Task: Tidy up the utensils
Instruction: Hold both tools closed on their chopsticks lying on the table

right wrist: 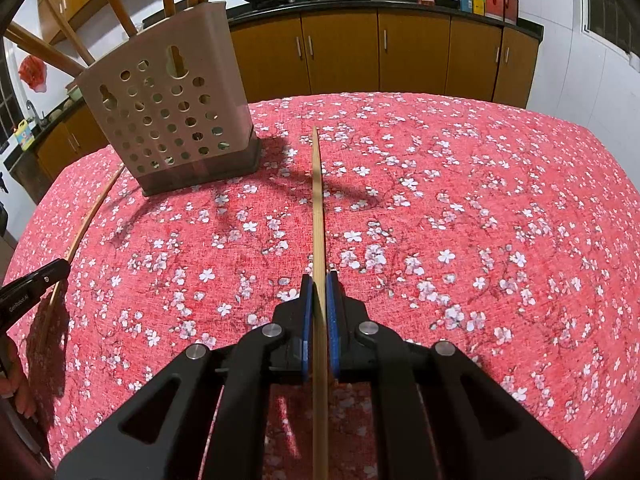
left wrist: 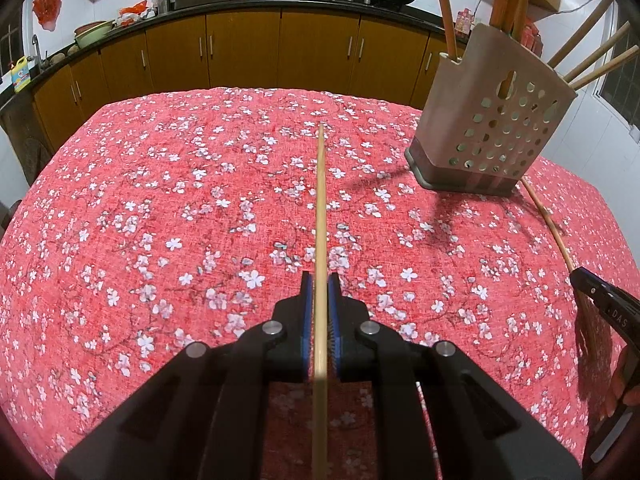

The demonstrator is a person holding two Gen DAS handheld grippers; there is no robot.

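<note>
Bamboo chopstick point(left wrist: 320, 216) clamped in left tool point(left wrist: 320, 284)

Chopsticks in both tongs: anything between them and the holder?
Nothing visible. Left tongs grip one chopstick, right tongs another; only bare tablecloth lies before the perforated holder.

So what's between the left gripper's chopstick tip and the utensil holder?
Only bare floral tablecloth between the chopstick tip and the holder, in the left wrist view.

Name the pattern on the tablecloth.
Red tablecloth with small white blossoms; clearest in the right wrist view.
</note>
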